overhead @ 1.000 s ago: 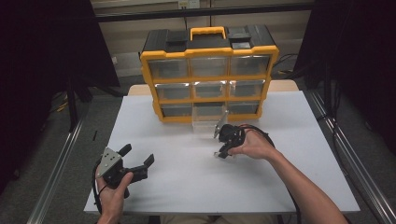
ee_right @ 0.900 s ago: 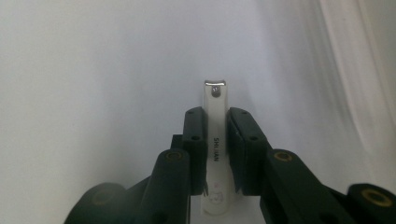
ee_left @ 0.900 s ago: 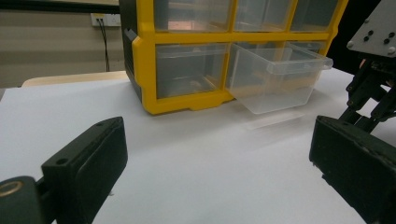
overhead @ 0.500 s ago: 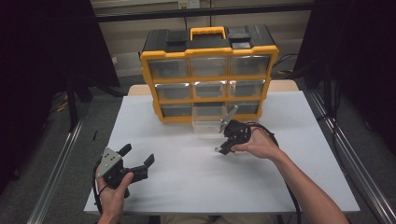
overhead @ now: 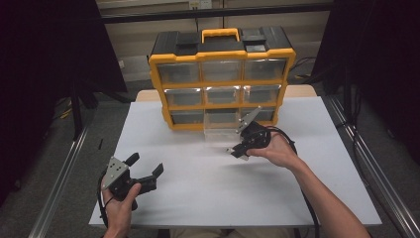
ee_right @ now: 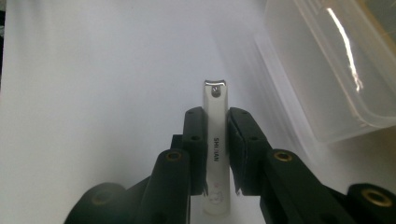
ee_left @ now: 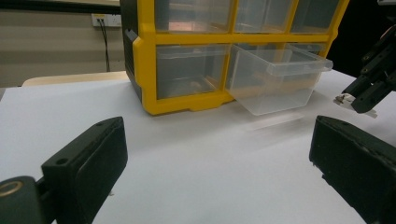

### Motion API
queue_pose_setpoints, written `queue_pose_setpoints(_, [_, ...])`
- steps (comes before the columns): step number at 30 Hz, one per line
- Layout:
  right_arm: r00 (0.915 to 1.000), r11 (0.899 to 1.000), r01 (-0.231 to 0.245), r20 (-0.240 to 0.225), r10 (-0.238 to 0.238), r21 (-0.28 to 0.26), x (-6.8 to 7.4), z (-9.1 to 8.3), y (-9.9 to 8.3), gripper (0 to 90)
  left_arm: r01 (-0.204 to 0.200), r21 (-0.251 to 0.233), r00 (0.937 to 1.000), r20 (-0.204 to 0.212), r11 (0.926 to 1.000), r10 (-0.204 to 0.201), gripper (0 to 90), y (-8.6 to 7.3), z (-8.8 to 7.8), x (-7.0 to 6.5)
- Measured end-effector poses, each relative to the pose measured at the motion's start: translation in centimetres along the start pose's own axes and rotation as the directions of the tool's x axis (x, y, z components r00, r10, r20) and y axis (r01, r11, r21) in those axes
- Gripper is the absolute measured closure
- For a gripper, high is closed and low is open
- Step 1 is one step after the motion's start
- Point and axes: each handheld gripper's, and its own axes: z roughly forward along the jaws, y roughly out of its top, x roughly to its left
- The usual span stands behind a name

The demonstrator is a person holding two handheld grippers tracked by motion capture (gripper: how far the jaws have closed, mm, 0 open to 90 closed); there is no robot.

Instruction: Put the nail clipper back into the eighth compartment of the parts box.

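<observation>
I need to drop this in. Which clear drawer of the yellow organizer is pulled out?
The bottom-row middle clear plastic drawer of the yellow-and-black organizer: it juts onto the white table, while the others sit flush.

1. Dim, dark surroundings in the high view; bench (overhead: 208, 198) lit softly from above.
2. Glare streak on the clear drawer (ee_right: 345, 70).
3. Blurred near tongs (ee_left: 219, 168); white bench overexposed.
</observation>
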Motion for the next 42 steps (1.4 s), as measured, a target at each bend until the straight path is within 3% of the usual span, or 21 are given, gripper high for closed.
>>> queue_pose_setpoints(7, [0.9999, 0.999, -0.009, 0.014, 0.010, -0.037, 0.0, -0.6, 0.3, 78.2, -0.003, -0.008, 1.0000, 0.004, 1.0000, 0.003, 4.3, 0.0, 0.1, -0.1])
queue_pose_setpoints(8, [0.9999, 0.999, -0.003, 0.013, 0.004, -0.048, 0.0, -0.7, 0.3, 78.2, 0.013, -0.019, 0.9999, 0.002, 0.9997, -0.013, 4.3, 0.0, 0.2, -0.2])
queue_pose_setpoints(27, [0.9987, 0.987, 0.036, 0.041, -0.030, -0.159, 0.4, -3.8, 2.2, 78.2, -0.007, -0.008, 1.0000, 0.004, 0.9999, 0.007, 4.3, 0.0, 0.0, -0.2])
queue_pose_setpoints(33, [0.9975, 0.985, 0.048, 0.060, -0.038, -0.166, 0.4, -4.7, 2.8, 78.2, 0.005, -0.020, 0.9998, 0.017, 0.9998, -0.005, 4.3, 0.0, 0.1, -0.3])
queue_pose_setpoints(42, [0.9962, 0.981, 0.052, 0.078, -0.038, -0.186, -0.1, -6.0, 3.9, 78.2, -0.008, 0.005, 0.9999, 0.015, 1.0000, 0.008, 4.3, -0.1, 0.1, -0.2])
